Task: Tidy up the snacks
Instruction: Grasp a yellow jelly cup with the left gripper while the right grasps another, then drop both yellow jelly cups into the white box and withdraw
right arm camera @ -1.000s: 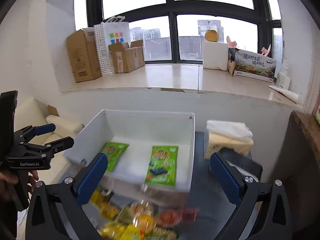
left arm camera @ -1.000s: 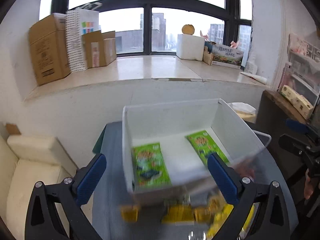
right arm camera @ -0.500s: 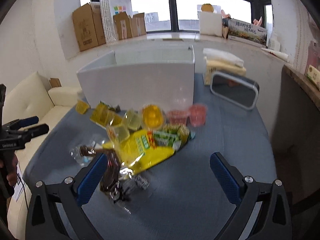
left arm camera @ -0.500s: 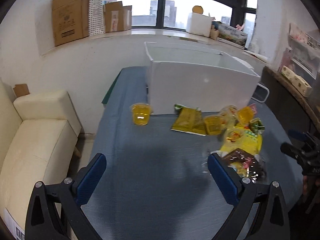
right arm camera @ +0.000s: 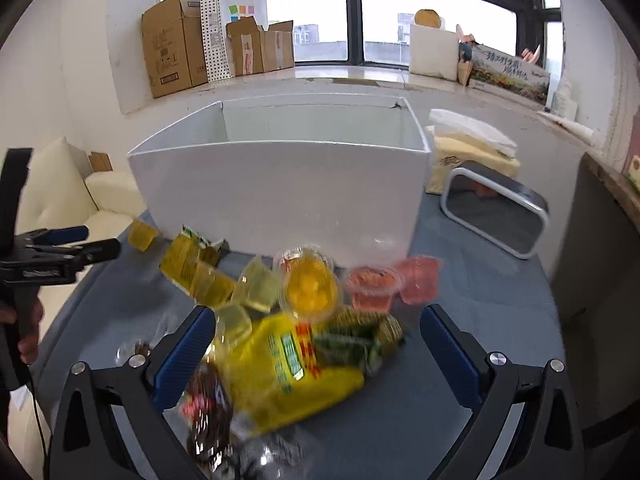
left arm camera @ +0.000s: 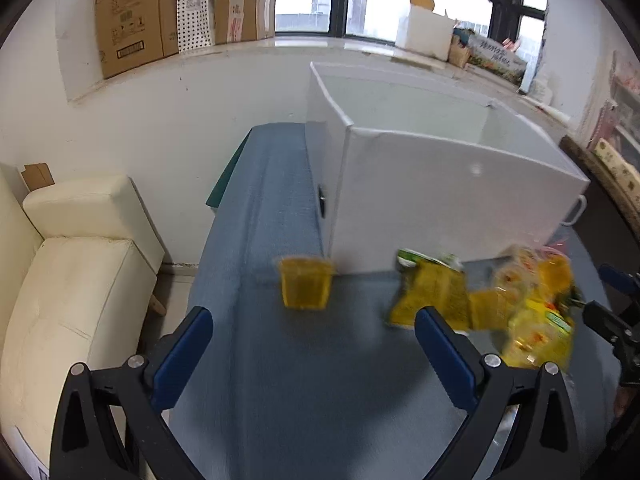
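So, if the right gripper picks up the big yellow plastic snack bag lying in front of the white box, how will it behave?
The big yellow plastic snack bag looks crinkled and puffy, so it will probably flex and sag, not stay stiff. Its film looks glossy, so it may slip between the right gripper pads. It overlaps neighbouring packets, so lifting may disturb them.

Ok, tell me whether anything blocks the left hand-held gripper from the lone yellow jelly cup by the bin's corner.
Nothing visible does. The left hand-held gripper is open, and only bare blue tablecloth lies between it and the yellow jelly cup. The white bin stands behind the cup.
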Tool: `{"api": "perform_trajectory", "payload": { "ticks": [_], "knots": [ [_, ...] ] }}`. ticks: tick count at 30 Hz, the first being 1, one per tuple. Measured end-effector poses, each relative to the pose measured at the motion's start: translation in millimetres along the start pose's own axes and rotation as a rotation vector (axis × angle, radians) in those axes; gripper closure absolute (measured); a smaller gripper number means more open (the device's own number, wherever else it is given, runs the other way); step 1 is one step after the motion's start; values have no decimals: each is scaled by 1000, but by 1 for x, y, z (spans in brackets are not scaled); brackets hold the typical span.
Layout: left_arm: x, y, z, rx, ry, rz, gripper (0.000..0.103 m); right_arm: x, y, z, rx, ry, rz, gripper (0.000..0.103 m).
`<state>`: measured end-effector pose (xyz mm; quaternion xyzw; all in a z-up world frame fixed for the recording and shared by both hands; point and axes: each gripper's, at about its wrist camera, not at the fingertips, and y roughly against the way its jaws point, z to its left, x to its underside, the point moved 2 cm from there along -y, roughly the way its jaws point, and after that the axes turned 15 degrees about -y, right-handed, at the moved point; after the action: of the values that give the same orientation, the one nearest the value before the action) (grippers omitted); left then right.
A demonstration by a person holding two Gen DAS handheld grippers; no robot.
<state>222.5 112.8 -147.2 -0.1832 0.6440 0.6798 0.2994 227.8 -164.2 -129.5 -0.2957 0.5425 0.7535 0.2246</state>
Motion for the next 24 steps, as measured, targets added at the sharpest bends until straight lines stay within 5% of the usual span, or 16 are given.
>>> {"api": "perform_trajectory", "payload": {
  "ticks": [2,8,9,12,13,24],
  "knots": [
    [-4,-16,5,4,2,20,0,-4,-12,-2,-11,-20,23,2],
    [-8,-43,11,36,2,41,0,-5,-42,-1,-11,-5,85,40],
    [-8,-48,11,31,-3,50,9,-5,-45,0,-15,-1,93,50],
    [-7,-52,11,8,-7,45,58,-4,-49,3,-26,24,88,53],
    [-8,-52,10,26,-10,39,64,-4,-49,4,-38,26,88,57],
    [-6,-24,6,91,-10,-36,67,-1,-31,9,-107,27,72,57]
  ]
}}
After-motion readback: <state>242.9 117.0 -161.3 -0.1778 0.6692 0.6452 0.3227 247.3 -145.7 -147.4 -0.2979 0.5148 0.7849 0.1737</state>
